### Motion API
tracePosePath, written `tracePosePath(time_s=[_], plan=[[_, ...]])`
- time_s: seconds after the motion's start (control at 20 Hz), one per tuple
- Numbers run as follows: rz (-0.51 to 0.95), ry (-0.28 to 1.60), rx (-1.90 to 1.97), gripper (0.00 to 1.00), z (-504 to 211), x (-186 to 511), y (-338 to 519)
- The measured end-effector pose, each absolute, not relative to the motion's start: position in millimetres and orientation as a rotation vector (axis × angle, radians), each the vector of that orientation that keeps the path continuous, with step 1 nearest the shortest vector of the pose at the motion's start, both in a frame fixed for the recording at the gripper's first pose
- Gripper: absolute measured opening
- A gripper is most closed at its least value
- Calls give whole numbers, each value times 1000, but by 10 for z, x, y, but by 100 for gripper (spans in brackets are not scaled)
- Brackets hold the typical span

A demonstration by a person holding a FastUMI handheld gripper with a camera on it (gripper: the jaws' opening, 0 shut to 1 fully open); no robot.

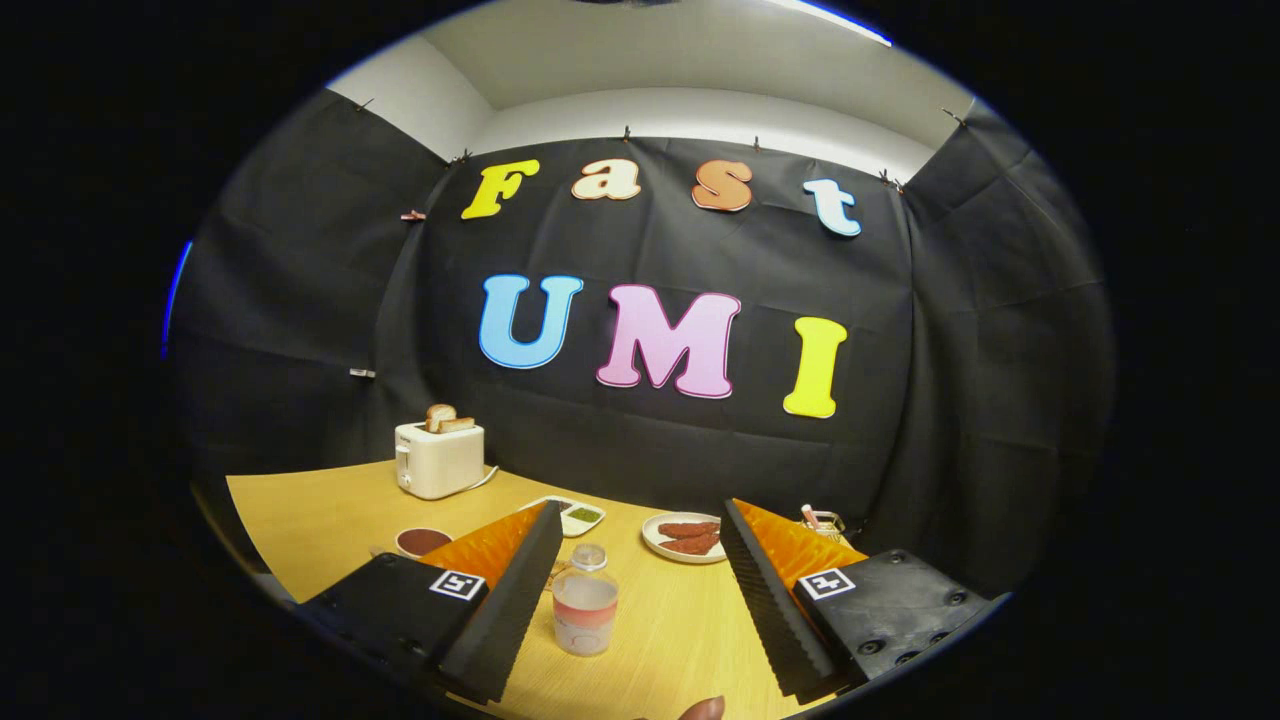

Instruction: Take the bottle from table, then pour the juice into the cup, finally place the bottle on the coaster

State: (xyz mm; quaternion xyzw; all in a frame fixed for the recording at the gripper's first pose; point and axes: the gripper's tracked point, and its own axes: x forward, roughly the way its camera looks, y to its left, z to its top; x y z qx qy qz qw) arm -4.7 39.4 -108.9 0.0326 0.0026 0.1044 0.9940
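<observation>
Over on the far left of the table [300, 510], well behind and left of the bottle [585, 600], sits the white toaster [438, 458] with two slices of toast [448, 417] poking out. No business there, leave it be. Nearer the bottle, just left of it and half hidden behind your left finger, there's a dark round cup [422, 541]; by my judgement that's your pouring target, so keep it in mind.

Now the gripper [640, 585]: your jaws stand wide open, holding nothing, the ridged black pads [505, 610] well apart. The bottle stands upright between the fingers, but not centred. It sits hard by the left pad, with a wide gap to the right one. It's clear plastic with a pale cap and pinkish juice low in the body.

So here's the play: slide a touch to the left until the bottle sits midway between the pads, then push forward so the pads meet the body below the shoulder, not the cap. Close gently, since thin plastic will likely squash and could slip or tilt.

Behind the bottle lies a small white dish [572, 516] with something green. Right of the bottle, a plate [684, 545] of reddish food, and beyond it, past your right finger, a small glass item [822, 520] I can't make out. A fingertip [702, 708] peeks in at the near table edge.
</observation>
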Motion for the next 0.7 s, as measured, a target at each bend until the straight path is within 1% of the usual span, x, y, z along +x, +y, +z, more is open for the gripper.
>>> tracePosePath(time_s=[0.45,0.7], plan=[[249,87,88,97,-2044,163,845],[234,106,107,98,-2391,316,987]])
